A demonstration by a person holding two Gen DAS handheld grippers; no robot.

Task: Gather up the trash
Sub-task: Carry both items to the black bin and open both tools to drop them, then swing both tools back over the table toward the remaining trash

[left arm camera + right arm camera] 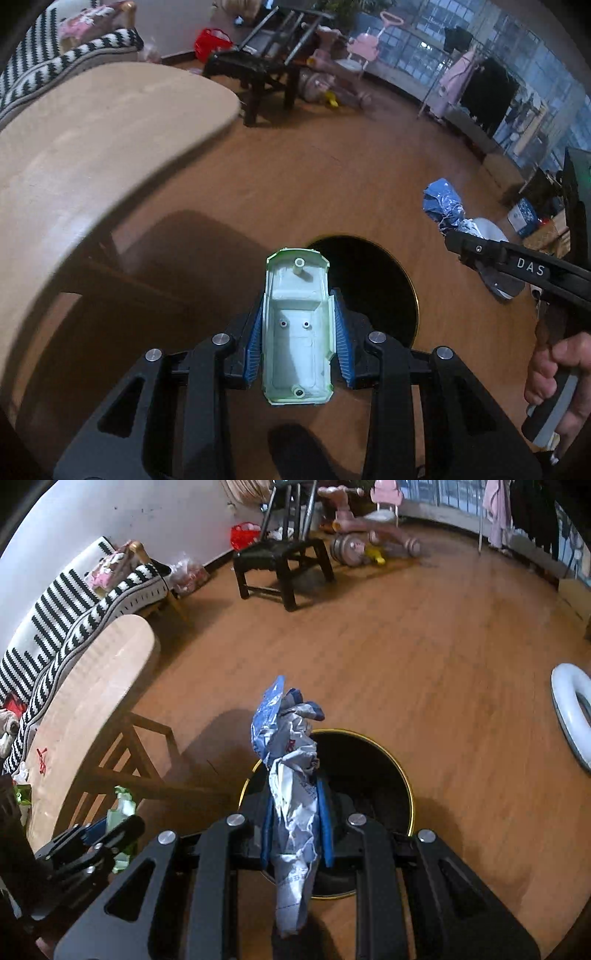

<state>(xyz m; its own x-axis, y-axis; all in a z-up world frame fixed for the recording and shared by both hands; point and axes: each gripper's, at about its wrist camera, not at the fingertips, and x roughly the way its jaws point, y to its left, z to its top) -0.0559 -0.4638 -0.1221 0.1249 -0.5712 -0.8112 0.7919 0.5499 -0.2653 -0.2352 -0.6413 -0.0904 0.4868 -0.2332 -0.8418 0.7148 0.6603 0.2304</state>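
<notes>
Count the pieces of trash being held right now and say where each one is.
2. A white-green plastic shell sits clamped in the left gripper; a crumpled blue-white wrapper is in the right gripper. Both hang above the black bin. More trash may be hidden inside the bin.

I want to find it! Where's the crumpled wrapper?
In the right wrist view, the crumpled wrapper is pinched in the right gripper, just above the black bin.
</notes>
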